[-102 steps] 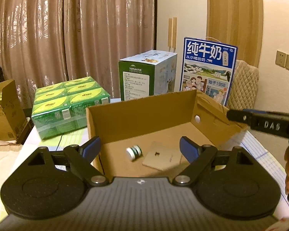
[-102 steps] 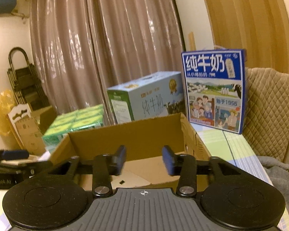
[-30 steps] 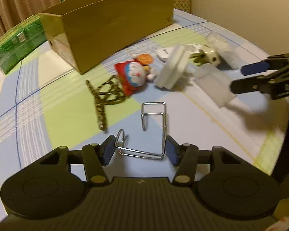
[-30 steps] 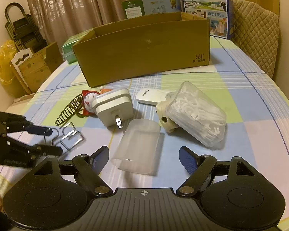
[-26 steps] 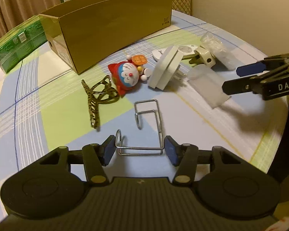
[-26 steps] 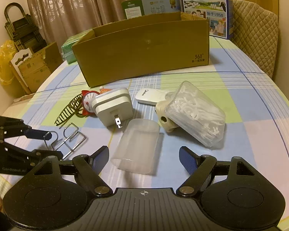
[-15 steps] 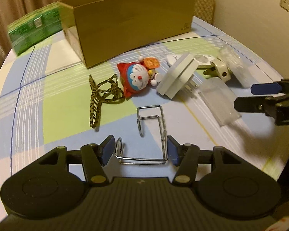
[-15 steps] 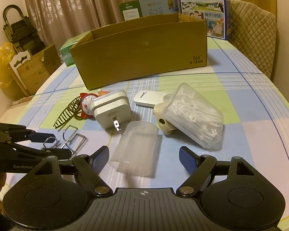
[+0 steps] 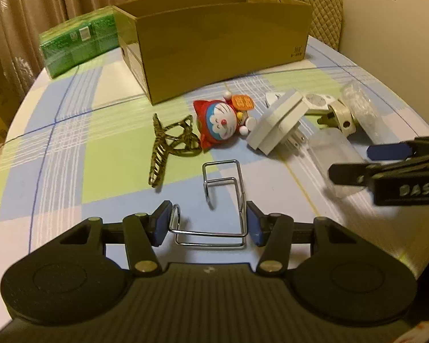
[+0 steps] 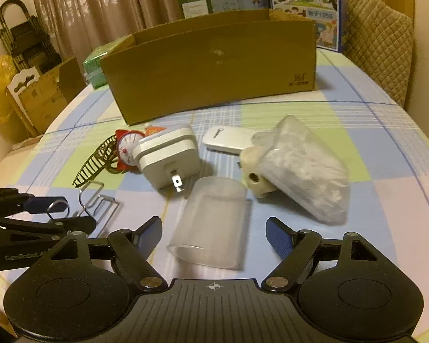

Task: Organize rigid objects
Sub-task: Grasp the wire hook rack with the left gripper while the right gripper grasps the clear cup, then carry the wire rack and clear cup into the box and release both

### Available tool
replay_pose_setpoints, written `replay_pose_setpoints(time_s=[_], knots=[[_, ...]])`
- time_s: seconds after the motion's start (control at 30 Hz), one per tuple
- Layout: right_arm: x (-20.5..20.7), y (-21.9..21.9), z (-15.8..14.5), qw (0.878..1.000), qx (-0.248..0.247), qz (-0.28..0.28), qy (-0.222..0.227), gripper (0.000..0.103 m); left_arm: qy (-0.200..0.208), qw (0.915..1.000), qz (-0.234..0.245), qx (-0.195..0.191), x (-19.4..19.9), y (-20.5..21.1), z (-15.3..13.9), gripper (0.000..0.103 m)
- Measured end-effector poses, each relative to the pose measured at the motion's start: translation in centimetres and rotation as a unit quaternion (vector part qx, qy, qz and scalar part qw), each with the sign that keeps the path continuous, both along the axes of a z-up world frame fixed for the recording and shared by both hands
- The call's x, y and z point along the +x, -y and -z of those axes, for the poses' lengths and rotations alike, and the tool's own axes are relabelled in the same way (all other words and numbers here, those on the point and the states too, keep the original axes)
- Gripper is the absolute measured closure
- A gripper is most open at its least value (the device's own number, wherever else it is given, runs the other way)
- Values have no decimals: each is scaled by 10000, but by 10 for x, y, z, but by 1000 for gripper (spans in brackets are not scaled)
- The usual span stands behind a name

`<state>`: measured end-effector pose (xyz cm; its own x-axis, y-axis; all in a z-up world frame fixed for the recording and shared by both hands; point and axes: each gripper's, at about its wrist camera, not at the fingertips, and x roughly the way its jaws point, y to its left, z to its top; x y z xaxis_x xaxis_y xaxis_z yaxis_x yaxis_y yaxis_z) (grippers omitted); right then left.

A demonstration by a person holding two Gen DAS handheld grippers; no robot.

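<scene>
Left wrist view: left claw (image 9: 207, 227) has just been closing, blue pads now touching both sides of a bent chrome wire hook (image 9: 223, 200), pinching its near end; the hook's far loops lie on the counter (image 9: 71, 148), a round top under a glossy plaid cloth of pale blue, green and white squares. Beyond the hook, a striped gold hair claw clip (image 9: 168, 143), a red-hooded Doraemon toy (image 9: 220, 120), a white boxy plug adapter (image 9: 277, 125) tilted on edge with metal prongs showing. Far centre, an open brown cardboard box (image 9: 223, 40), smooth walls, small printed logo at its right corner. Green shrink-wrapped packs (image 9: 77, 40) far left.

Right wrist view: right claw (image 10: 214, 235) spread wide, nothing pressed; a frosted translucent plastic cup (image 10: 211, 223) lies on its side between the pads, apart from both. Just right of it, a clear container of white picks (image 10: 303, 168) beside a beige rounded plug (image 10: 254, 174); a flat white device (image 10: 228, 143) behind.
</scene>
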<state>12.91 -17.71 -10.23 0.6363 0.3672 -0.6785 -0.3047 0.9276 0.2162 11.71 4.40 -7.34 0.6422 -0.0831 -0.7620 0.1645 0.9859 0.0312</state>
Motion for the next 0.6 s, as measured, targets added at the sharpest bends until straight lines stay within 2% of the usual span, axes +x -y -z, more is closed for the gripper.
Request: replay_pose_setpoints(time_s=[0.13,0.17,0.23,0.3,0.6], knots=[[3,-13,5,9998,-218,10,22,29,-10,9999,-103,-63,-2,-2,0,54],[3,-16,6,9996,-286,25,45,32,-11,9999,-122,-83,-3,-3,0,54],[3,-21,9,9990,-434,1,92,46,-9,9998,-152,-101,-5,-3,0,54],[2,-23,12,9983,-570,-6,97,50,17,9998,-171,-104,-6,-3,-1,54],[-14,-5,-5,9987,-467,38,215,54,299,9990,-259,-222,-10,-2,-20,54]])
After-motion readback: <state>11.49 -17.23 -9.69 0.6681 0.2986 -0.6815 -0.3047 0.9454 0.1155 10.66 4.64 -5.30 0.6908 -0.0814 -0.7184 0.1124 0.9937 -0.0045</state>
